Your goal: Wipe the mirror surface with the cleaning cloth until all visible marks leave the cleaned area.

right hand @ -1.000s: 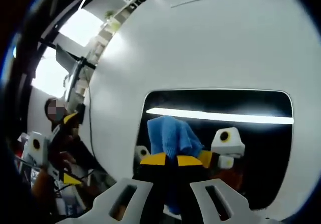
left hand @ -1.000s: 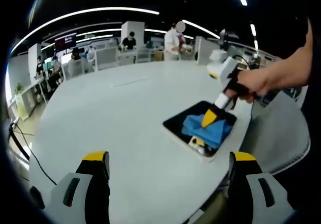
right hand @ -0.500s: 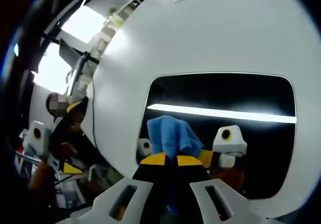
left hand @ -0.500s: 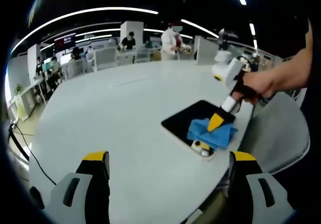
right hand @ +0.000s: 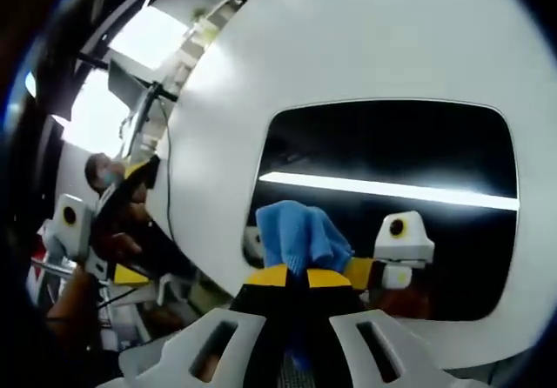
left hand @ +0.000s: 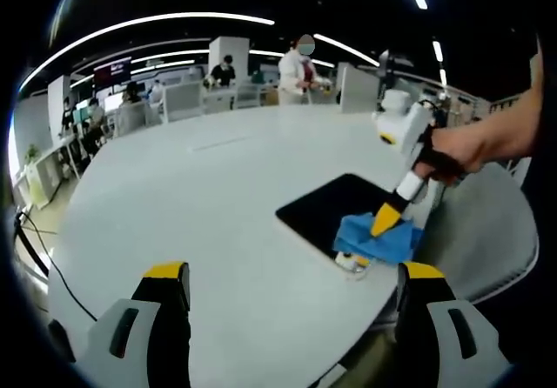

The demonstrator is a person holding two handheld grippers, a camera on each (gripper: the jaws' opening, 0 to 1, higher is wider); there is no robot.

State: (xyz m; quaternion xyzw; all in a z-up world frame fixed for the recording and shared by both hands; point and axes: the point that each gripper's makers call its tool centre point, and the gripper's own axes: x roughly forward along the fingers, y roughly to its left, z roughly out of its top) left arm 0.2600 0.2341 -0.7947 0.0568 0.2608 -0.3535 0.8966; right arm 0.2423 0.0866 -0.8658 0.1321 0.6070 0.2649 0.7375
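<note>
A dark rectangular mirror [left hand: 326, 214] [right hand: 392, 153] lies flat near the edge of a white round table [left hand: 200, 197]. A blue cleaning cloth [left hand: 374, 242] [right hand: 296, 236] rests on the mirror's near end. My right gripper [right hand: 291, 277] [left hand: 385, 223] is shut on the cloth, pressing it onto the glass; a hand holds it from the right in the left gripper view. My left gripper [left hand: 291, 279] hovers open above the table's near side, nothing between its yellow-tipped fingers [left hand: 165, 273]. The mirror reflects a ceiling light strip and the right gripper.
The table edge [left hand: 392, 292] runs close to the mirror, with a grey chair [left hand: 487, 231] beyond it. People stand and sit at desks [left hand: 218, 92] in the background. A cable [left hand: 35, 249] hangs at the left. Wide bare tabletop stretches left of the mirror.
The right gripper has dragged the cloth along the mirror toward its near-right end, by the table edge, uncovering more dark glass. The left gripper has stayed still.
</note>
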